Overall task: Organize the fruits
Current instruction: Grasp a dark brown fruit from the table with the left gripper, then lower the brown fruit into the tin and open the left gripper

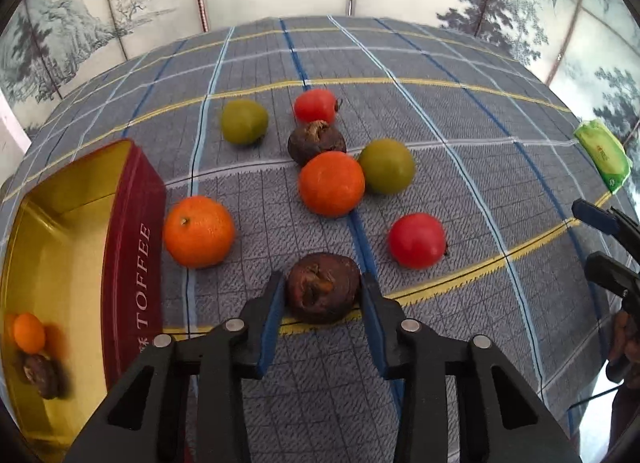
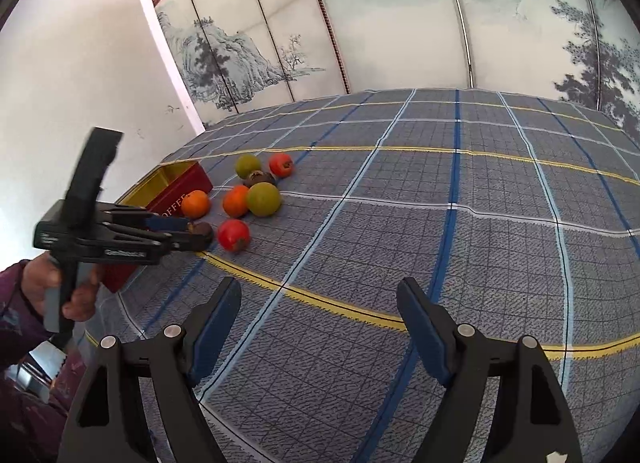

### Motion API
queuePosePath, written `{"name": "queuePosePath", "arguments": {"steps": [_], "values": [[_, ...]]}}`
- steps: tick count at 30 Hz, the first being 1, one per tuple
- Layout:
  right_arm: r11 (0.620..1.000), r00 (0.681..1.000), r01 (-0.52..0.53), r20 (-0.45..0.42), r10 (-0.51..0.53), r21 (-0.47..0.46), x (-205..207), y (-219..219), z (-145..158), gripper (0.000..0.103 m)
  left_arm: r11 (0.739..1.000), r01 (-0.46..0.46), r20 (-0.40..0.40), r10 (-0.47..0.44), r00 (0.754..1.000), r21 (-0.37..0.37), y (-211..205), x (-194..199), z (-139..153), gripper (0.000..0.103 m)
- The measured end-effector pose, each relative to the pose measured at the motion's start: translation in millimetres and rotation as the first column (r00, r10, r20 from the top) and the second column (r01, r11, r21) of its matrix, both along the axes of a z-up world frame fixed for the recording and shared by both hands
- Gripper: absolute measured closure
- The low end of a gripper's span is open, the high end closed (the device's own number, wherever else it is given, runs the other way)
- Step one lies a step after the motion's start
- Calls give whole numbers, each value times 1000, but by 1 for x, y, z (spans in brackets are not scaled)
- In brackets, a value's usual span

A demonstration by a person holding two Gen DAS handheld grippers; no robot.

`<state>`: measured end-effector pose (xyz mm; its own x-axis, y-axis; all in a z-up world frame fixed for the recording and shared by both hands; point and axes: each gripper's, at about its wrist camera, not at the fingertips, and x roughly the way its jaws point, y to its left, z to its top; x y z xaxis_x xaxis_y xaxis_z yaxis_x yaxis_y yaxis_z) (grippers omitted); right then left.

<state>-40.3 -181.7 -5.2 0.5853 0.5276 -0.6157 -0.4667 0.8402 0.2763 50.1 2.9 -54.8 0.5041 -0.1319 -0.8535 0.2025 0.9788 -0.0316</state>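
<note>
My left gripper (image 1: 323, 295) has its blue pads against both sides of a dark brown wrinkled fruit (image 1: 322, 287) that rests on the cloth. Around it lie two oranges (image 1: 199, 232) (image 1: 331, 184), two red fruits (image 1: 417, 240) (image 1: 315, 105), two green fruits (image 1: 387, 166) (image 1: 244, 121) and another brown fruit (image 1: 316, 140). A red toffee tin (image 1: 132, 247) with a gold inside stands at the left, holding a small orange (image 1: 28, 332) and a brown fruit (image 1: 40, 375). My right gripper (image 2: 320, 327) is open and empty above bare cloth, right of the fruit pile (image 2: 248, 199).
The table wears a grey-blue checked cloth (image 2: 440, 223) with yellow and blue lines. A green packet (image 1: 604, 155) lies at the far right edge. A painted folding screen (image 2: 360, 23) stands behind the table. My left gripper and hand show in the right wrist view (image 2: 120, 235).
</note>
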Motion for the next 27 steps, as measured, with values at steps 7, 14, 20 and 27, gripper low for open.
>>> {"name": "queuePosePath", "arguments": {"steps": [7,14,20,27], "values": [[998,1000,-4,-25,3,-63,2,12,-2,25,996,-89,60,91,994,-31,10,-27,21,65],[979,984,-180,-21,179,-99,9,79,7,25,991,-124,90,129,988,-60,30,-57,52,65],[966,974,-222,-67,215,-132,36,120,-4,35,987,-147,105,154,982,-69,46,-76,67,65],[960,973,-223,-108,206,-169,57,138,-17,45,980,-189,127,195,972,-64,70,-86,76,65]]}}
